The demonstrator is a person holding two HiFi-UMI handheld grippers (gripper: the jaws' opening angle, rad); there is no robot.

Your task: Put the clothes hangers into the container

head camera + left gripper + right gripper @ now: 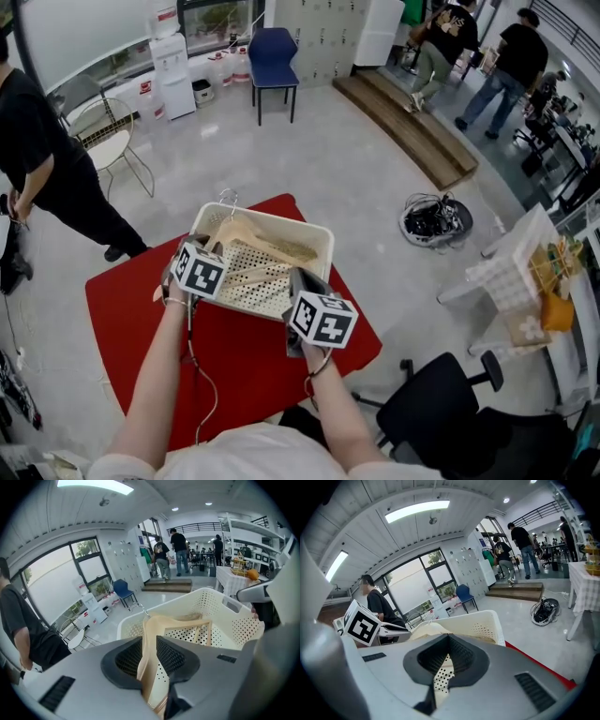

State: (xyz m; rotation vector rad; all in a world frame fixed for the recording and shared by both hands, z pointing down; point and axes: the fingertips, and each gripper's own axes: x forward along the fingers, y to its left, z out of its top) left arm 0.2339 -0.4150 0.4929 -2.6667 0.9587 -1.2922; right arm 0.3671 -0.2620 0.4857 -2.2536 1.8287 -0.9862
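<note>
Wooden hanger, pinched by the left tongs, reaches ahead into the cream container, probably to be let go beside the other hanger lying ahead. The right tongs clamp the container's perforated wall, seemingly steadying it on the red table. One container; two hangers countable.

Steep overhead, two close-ups (container shared)
</note>
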